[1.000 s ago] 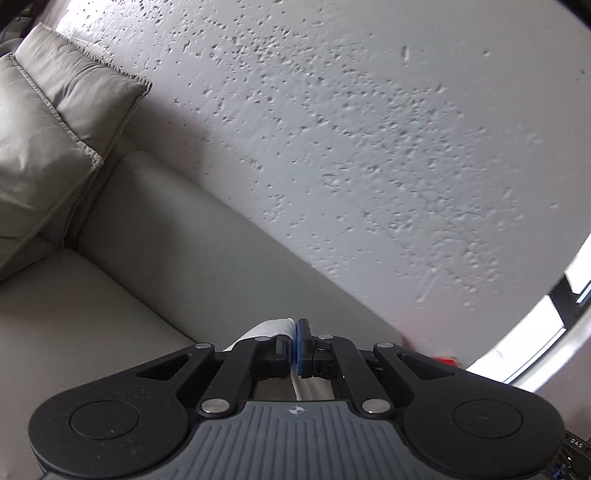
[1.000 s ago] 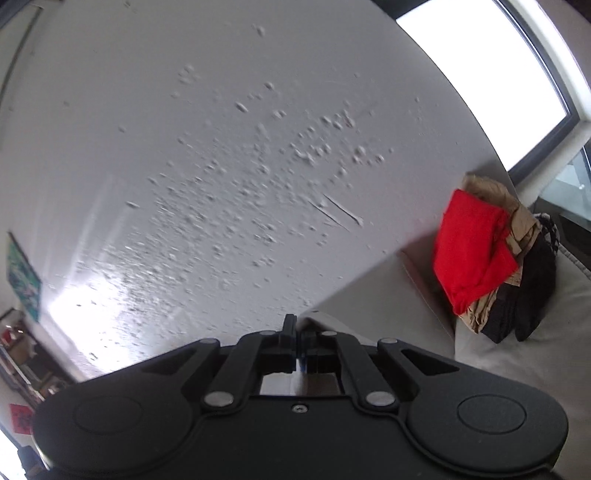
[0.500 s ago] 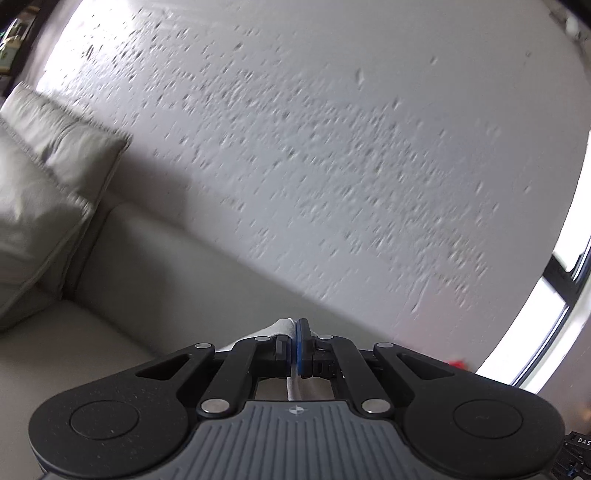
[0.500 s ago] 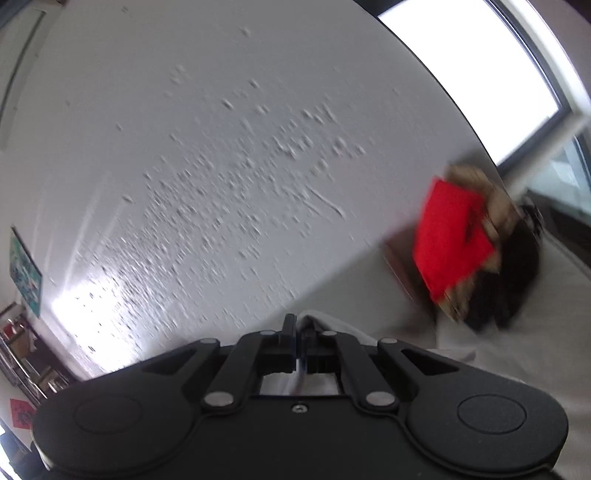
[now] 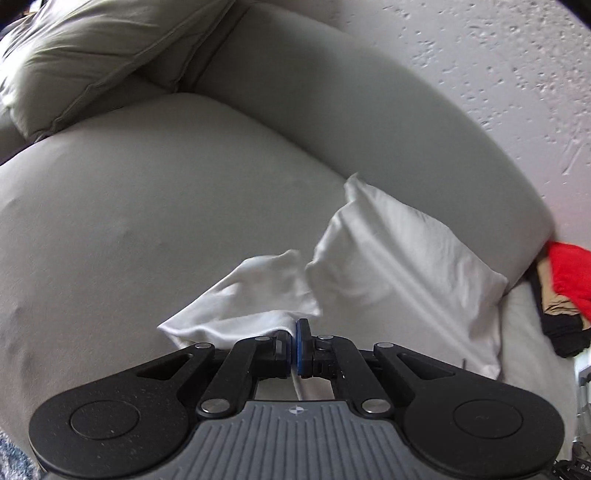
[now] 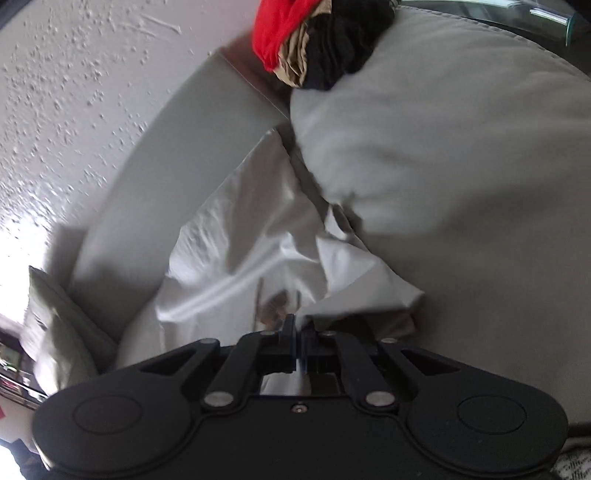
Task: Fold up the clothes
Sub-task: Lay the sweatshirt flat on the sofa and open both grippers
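You have the white garment [image 5: 388, 254] pinched in both the left gripper [image 5: 294, 345] and the right gripper [image 6: 296, 343], laying it on the grey sofa [image 5: 147, 206]. Next, spread it flat before folding.

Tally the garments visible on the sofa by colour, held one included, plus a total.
White: 1, the white garment, pinched by the left gripper and right gripper
Red: 1, the red garment
Tan: 1, the tan garment
Black: 1, the black garment
Total: 4, as far as the pile shows
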Tool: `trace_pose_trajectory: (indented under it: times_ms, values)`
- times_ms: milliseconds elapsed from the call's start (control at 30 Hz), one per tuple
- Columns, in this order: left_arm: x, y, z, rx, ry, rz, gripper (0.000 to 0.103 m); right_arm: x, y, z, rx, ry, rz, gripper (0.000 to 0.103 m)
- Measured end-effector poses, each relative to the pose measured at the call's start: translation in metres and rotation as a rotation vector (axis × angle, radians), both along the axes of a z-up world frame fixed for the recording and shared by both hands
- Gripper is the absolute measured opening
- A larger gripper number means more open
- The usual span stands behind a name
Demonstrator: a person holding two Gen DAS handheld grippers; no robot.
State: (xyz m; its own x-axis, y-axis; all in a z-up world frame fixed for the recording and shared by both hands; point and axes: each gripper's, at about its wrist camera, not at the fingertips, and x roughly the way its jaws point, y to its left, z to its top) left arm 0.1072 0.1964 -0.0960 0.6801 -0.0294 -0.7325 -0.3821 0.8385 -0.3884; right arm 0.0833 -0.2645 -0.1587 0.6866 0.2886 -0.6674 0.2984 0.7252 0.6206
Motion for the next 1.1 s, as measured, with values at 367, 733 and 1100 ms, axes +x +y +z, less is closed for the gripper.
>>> trace_pose_trajectory:
  times_ms: [367, 733, 1100]
  values:
    - [-0.041, -0.004, 0.056, 0.034, -0.047, -0.080, 0.001, -0.039, -0.011, 0.063, -0.080, -0.035, 0.004, 0.002]
    - [-0.052, -0.031, -0.020, 0.262, 0.209, -0.108, 0.003, -0.061, 0.013, -0.003, -0.294, 0.144, 0.084, 0.002]
    - [-0.108, -0.058, 0.017, 0.455, 0.125, -0.189, 0.020, -0.103, 0.008, 0.039, -0.336, 0.086, 0.194, 0.049]
